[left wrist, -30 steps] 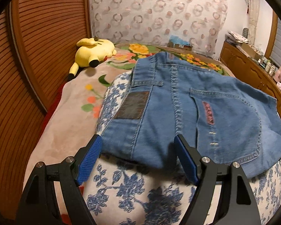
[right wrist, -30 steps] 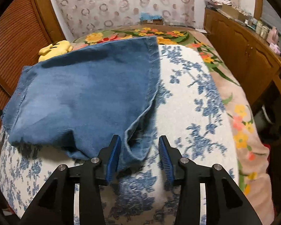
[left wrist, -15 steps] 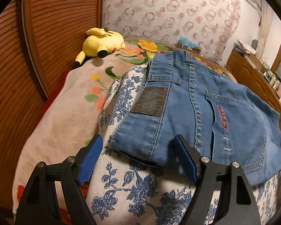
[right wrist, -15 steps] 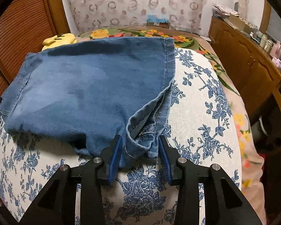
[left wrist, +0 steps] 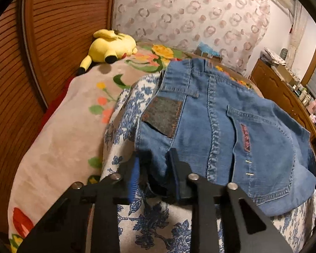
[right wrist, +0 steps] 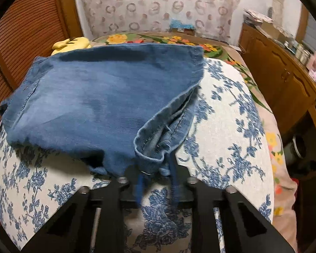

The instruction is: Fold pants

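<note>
Covering bed: floral cloth (right wrist: 227, 113), jeans (left wrist: 231, 126).

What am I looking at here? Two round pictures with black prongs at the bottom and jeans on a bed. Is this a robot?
No robot: a person holds a two-fingered gripper in each hand, and a wide-angle camera on each looks forward along its fingers. One picture comes from the left gripper, the other from the right gripper. Folded jeans lie on a blue-flowered cloth spread over the bed. The left gripper has shut on the waistband corner near the dark patch; the right one has shut on the bunched hems at the other end. A yellow plush toy lies farther back.
</note>
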Tool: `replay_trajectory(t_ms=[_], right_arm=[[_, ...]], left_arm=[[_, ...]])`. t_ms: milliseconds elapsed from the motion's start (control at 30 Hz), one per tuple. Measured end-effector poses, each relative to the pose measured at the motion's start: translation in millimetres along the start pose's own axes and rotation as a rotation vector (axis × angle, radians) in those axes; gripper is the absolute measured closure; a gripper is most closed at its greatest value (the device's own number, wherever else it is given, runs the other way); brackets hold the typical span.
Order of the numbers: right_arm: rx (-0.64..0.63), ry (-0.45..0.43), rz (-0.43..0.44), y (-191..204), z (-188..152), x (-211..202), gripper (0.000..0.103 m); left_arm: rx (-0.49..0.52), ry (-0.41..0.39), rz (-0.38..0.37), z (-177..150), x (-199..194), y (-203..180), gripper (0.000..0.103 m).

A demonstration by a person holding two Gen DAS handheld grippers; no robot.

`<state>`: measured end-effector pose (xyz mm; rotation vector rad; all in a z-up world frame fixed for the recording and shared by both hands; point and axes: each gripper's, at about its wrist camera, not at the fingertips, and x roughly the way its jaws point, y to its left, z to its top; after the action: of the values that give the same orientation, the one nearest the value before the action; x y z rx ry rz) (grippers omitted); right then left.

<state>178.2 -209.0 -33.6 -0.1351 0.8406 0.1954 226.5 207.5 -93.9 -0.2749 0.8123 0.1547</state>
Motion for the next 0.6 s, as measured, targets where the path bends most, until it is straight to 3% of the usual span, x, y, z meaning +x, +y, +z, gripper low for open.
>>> replay_trajectory(t_ms=[433,600], right_arm=[[0.024,-0.197,-0.008,-30,12,-55,0.092],[0.034,-0.241,-0.021,-43,-1,-81,0.092]], left_arm=[[0.076,-0.198,-0.063,11,-83,-35,0.089],[0.105,-0.220,-0.088,1,-110,-42,0.090]])
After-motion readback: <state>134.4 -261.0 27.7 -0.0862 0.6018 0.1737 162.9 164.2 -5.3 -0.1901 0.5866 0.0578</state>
